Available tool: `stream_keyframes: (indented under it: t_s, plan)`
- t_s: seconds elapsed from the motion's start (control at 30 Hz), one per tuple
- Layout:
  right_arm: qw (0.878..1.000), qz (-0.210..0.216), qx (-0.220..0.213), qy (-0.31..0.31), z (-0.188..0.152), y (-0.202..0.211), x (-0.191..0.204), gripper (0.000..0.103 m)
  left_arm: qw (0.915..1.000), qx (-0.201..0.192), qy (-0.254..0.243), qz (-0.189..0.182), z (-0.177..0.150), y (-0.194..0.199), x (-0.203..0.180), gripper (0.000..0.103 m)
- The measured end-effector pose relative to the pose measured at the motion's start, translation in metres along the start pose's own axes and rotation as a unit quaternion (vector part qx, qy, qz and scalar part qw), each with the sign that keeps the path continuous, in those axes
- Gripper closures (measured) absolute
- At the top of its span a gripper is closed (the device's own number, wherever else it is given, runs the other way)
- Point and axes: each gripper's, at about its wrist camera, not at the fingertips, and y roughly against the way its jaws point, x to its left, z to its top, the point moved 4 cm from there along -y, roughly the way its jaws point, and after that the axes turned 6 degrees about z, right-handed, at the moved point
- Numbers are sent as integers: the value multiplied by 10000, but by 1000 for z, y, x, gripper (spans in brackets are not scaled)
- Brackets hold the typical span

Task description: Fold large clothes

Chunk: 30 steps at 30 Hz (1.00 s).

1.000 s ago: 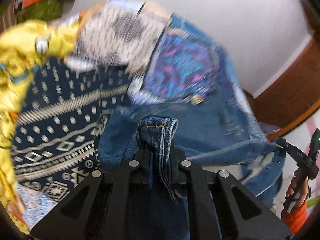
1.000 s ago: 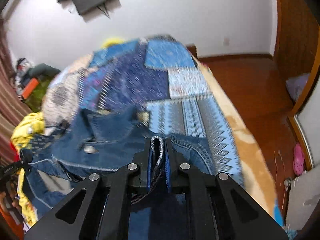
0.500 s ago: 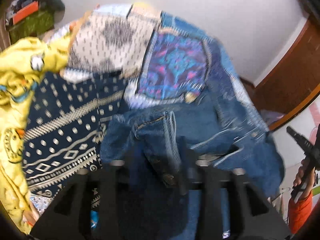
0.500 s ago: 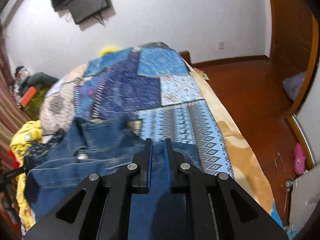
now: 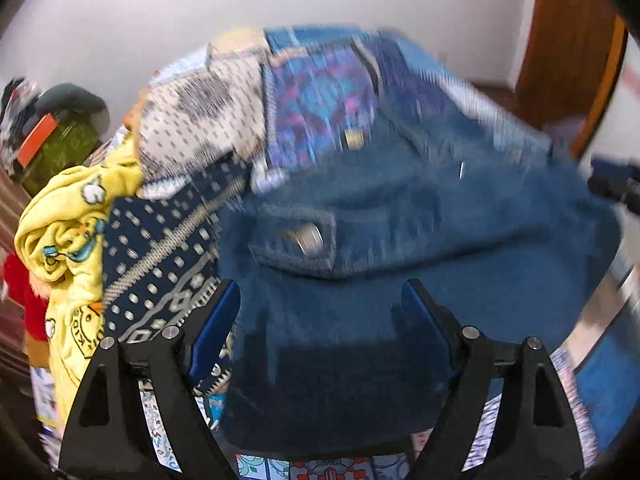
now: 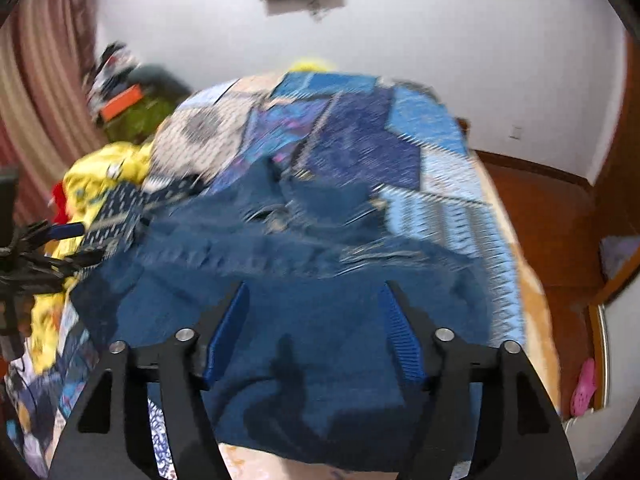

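A blue denim jacket (image 5: 400, 208) lies spread on the patchwork bed cover (image 5: 320, 92), its chest pocket button facing up. My left gripper (image 5: 320, 292) hovers over the jacket's near edge, jaws opening wide, with no cloth pinched between the blue pads. In the right wrist view the same denim jacket (image 6: 304, 280) fills the middle. My right gripper (image 6: 314, 292) stands above it, jaws opening too, pads apart from the cloth. The left gripper's tips (image 6: 64, 236) show at the far left of that view.
A yellow printed garment (image 5: 68, 248) and a red item (image 5: 20, 292) are heaped at the bed's left side. Boxes and bags (image 6: 124, 100) sit by the curtain. A wooden floor (image 6: 552, 216) runs along the bed's right edge, with a pink shoe (image 6: 582, 388).
Both grippers let go of the denim folds they pinched and their jaws spread wide. The jacket dropped flat onto the bed, and both hands drew back and rolled.
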Motion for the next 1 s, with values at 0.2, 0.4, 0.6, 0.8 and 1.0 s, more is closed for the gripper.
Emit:
stream_keyframes:
  t_s: [0.2,0.4,0.6,0.8,1.0]
  plan:
    - [9975,-99,695,31,-15,-56,9,37,9991,314,282,10,-2,-45,-5,20]
    - [9944,-684,776,-196,-20,-68,-25,37,9936,306,950,536,19,-71,36,14]
    - [9908,-1131,671,-321,-29,-47,-71,37,9903,211,1117,797,16,-76,62,10]
    - [9836,-1687,643,59,-41,-21,-66,37,9868,256,1193,1068,-1,-57,82,11]
    - [9750,-2107,710,47,-57,15,-76,37,9902,-120,1152,783,-18,1,87,11]
